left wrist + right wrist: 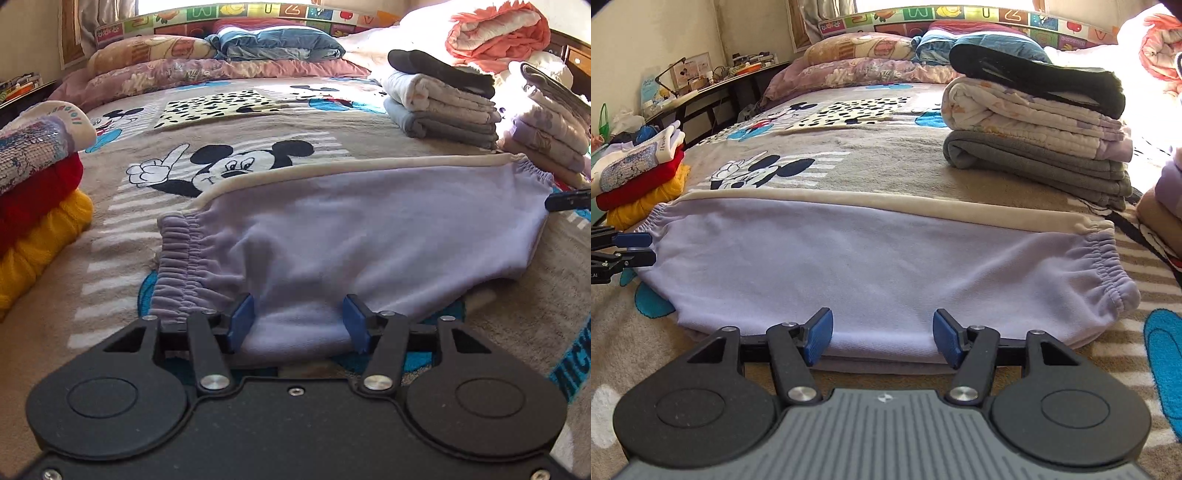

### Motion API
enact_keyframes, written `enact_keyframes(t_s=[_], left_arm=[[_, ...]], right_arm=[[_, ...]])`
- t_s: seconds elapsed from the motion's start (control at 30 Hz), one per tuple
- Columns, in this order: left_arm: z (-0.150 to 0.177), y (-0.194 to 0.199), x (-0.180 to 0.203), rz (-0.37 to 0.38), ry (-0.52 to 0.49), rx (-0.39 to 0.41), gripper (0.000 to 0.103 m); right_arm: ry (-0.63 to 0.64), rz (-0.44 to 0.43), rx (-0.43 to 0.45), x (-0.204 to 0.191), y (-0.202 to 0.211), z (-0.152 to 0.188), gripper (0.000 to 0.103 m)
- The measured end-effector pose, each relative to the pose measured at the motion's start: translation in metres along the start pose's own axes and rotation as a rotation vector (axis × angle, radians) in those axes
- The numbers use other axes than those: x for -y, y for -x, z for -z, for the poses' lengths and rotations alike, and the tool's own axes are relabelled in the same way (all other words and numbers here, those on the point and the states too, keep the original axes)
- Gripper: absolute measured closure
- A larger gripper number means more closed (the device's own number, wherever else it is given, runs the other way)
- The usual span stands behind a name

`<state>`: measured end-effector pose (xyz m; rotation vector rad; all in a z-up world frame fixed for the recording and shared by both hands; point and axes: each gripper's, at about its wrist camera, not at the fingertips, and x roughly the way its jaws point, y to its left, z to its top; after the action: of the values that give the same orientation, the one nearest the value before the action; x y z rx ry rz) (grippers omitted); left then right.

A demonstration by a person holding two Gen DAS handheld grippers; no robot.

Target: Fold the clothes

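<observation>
Lavender trousers (369,229) with a cream side stripe (886,206) lie folded flat across the cartoon-mouse blanket (258,140). One gathered elastic end (181,258) is at the left and another (1108,266) at the right. My left gripper (299,321) stands open at the near edge, its blue pads (242,321) either side of a fold of the cloth without pinching it. My right gripper (882,336) is open the same way over the near edge further right. Each gripper shows at the other view's rim: the left gripper (631,249) and the right gripper (569,199).
A red and yellow folded pile (37,206) sits at the left. A grey and white stack topped by a black garment (1034,129) stands at the right, with a pastel stack (546,129) beyond. Pillows (184,70) and a spotted cloth (221,107) lie farther up; a cluttered desk (701,85) lines the wall.
</observation>
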<state>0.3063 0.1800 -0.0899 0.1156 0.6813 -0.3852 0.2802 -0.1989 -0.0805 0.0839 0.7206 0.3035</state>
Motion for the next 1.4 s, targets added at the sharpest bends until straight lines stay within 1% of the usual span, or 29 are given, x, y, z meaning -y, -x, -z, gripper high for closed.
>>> enact_keyframes(t_s=[0.03,0.07,0.13,0.23,0.3,0.37,0.47,0.53,0.6,0.7,0.77,0.8,0.87,0.93,1.1,1.13,1.2,1.23,1.27,1.4], left_arm=[[0.001,-0.001,0.002,-0.009,-0.006,-0.005,0.048],[-0.002,0.003,0.003,-0.016,-0.006,0.016,0.047],[-0.006,0.011,0.006,-0.030,-0.002,0.059,0.047],[-0.014,0.025,0.009,-0.052,0.039,0.121,0.047],[-0.018,0.035,0.014,-0.059,0.069,0.160,0.047],[-0.022,0.045,0.020,-0.062,0.102,0.194,0.047],[-0.025,0.060,0.034,-0.060,0.164,0.242,0.047],[-0.024,0.067,0.044,-0.047,0.177,0.254,0.047],[-0.019,0.076,0.057,-0.046,0.169,0.269,0.047],[-0.008,0.081,0.067,-0.030,0.202,0.266,0.047],[-0.004,0.078,0.073,-0.011,0.197,0.258,0.047],[-0.005,0.076,0.073,-0.011,0.192,0.256,0.047],[-0.005,0.068,0.072,-0.017,0.206,0.249,0.047],[-0.007,0.061,0.070,-0.002,0.233,0.241,0.047],[-0.012,0.045,0.066,0.023,0.260,0.242,0.047],[-0.013,0.041,0.065,0.026,0.268,0.239,0.047],[-0.014,0.034,0.064,0.031,0.273,0.230,0.047],[-0.015,0.031,0.064,0.036,0.277,0.228,0.047],[-0.016,0.030,0.063,0.044,0.280,0.229,0.047],[-0.018,0.029,0.058,0.060,0.305,0.244,0.047]], right_arm=[[-0.034,0.020,0.021,0.009,0.008,0.003,0.043],[-0.096,0.040,0.045,0.022,0.017,0.007,0.043],[-0.268,0.062,0.087,0.053,0.032,0.018,0.043],[-0.544,0.091,0.135,0.102,0.047,0.041,0.041],[-0.722,0.053,0.165,0.128,0.050,0.056,0.041],[-0.835,-0.016,0.206,0.144,0.045,0.066,0.038],[-0.860,-0.043,0.223,0.154,0.032,0.061,0.036],[-0.878,-0.062,0.233,0.159,0.021,0.053,0.035],[-0.905,-0.081,0.253,0.167,0.011,0.050,0.036],[-0.913,-0.099,0.274,0.174,0.001,0.044,0.039],[-0.892,-0.096,0.276,0.176,-0.004,0.042,0.047],[-0.881,-0.097,0.278,0.177,-0.007,0.041,0.048],[-0.860,-0.107,0.285,0.178,-0.009,0.041,0.049],[-0.832,-0.108,0.286,0.177,-0.011,0.039,0.049],[-0.786,-0.090,0.284,0.174,-0.015,0.035,0.049],[-0.788,-0.084,0.282,0.174,-0.016,0.034,0.052],[-0.809,-0.081,0.281,0.177,-0.017,0.035,0.061],[-0.821,-0.080,0.280,0.179,-0.018,0.036,0.074],[-0.827,-0.080,0.280,0.179,-0.017,0.036,0.076],[-0.823,-0.079,0.282,0.176,-0.011,0.032,0.078]])
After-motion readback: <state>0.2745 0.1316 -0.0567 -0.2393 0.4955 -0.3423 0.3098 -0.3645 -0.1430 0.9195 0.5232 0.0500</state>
